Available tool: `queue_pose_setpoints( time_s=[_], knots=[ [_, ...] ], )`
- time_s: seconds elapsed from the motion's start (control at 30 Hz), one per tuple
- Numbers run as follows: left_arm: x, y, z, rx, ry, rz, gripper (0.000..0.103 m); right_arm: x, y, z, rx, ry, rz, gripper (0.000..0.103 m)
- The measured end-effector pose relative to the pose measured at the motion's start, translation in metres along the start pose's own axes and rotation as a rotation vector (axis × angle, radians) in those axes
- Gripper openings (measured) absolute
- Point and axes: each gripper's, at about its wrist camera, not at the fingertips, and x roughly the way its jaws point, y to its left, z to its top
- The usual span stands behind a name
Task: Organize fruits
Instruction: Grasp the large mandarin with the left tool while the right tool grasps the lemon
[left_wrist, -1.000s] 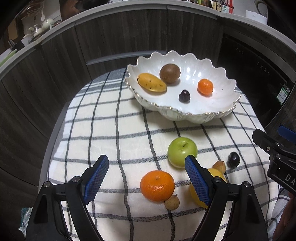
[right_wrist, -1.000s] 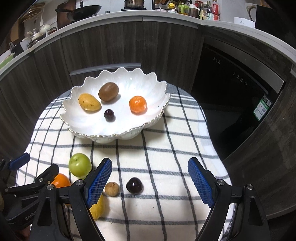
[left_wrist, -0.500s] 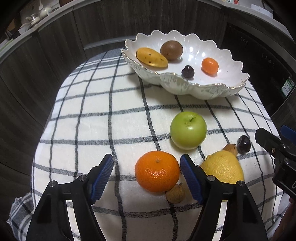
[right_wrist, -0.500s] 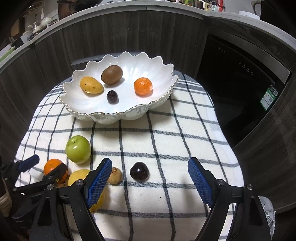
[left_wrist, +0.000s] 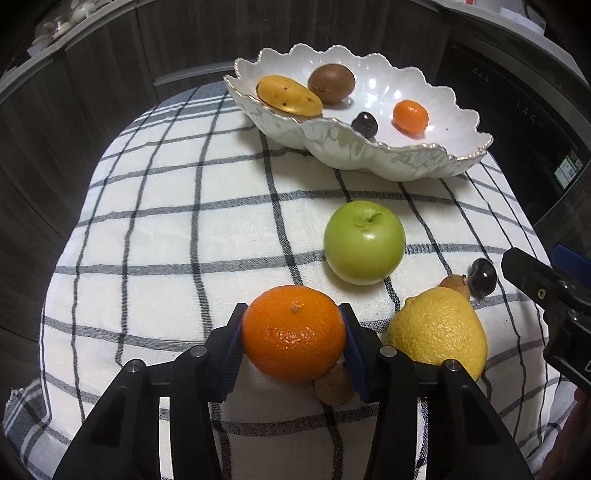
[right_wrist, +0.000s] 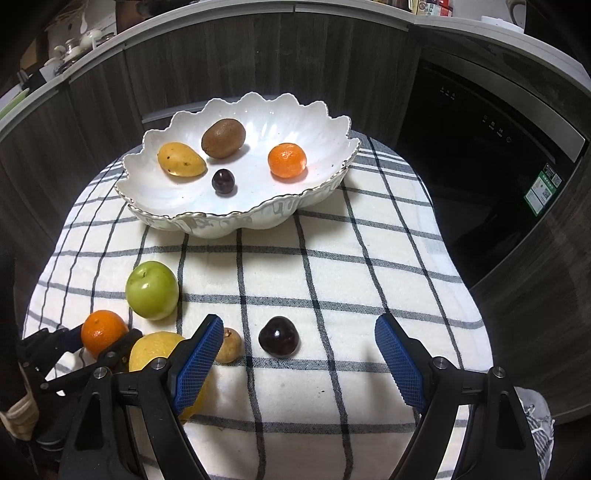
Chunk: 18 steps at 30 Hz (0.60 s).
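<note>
Orange mandarin (left_wrist: 293, 334) clamped between left gripper (left_wrist: 291, 345) pads, low on the checked-cloth surface, likely for lifting to the white scalloped bowl (left_wrist: 384, 155) ahead; right gripper (right_wrist: 295, 363) apart, hovering behind the dark plum (right_wrist: 279, 336).

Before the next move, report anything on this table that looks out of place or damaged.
Nothing looks damaged or spilled. The bowl sits upright. The one oddity: a small brown fruit sits wedged under the orange in the left gripper, against its right finger, and could get nudged.
</note>
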Motion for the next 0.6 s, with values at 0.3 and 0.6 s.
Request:
queue_pose_setpoints(
  time_s=[0.3,0.6],
  knots=[
    [-0.031,0.020,0.004,-0.025,-0.067,0.028,0.047,-0.013,0.009,0.004,-0.016,-0.031,0.025,0.085],
    [-0.043,0.057,-0.014,-0.081,-0.067,0.059,0.047,-0.021,0.047,0.000,-0.077,-0.028,0.083,0.085]
  ],
)
